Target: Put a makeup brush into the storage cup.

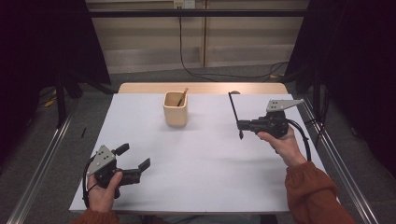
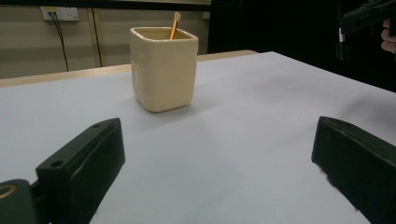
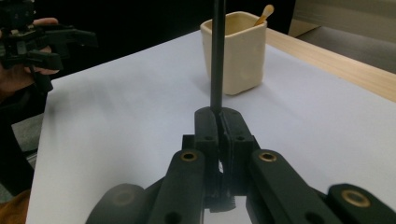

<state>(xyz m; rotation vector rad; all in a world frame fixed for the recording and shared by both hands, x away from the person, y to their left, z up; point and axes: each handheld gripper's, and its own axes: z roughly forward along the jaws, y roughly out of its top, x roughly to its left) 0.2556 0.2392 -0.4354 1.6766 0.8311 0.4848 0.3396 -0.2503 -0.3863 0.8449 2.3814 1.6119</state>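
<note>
Black and thin, a stick (image 1: 235, 114) is pinched in the right hand-held gripper (image 1: 241, 125). In the high view the stick stands almost straight up and down, with a short bit poking out under the jaws. It hangs in the air over the right part of the worktop (image 1: 201, 168), not touching it. In the right gripper view the two black jaws are pressed tight on the stick (image 3: 217, 56), and the stick goes up past the top of the picture.

A cream cup (image 1: 175, 108) with square sides stands on the worktop, near the far edge and a bit left of the middle. A thin wooden stick (image 1: 182, 97) leans inside it, with its tip over the rim. The black stick is well apart from the cup, off to its right.

The left hand-held gripper (image 1: 132, 156) is near the front left corner of the worktop. Its jaws are spread wide, with nothing between them. In the left gripper view the cup (image 2: 163, 67) sits ahead of the wide jaws, on the white top.

The worktop is white, with a strip of light wood along the far edge. The person wears orange sleeves (image 1: 313, 191).
</note>
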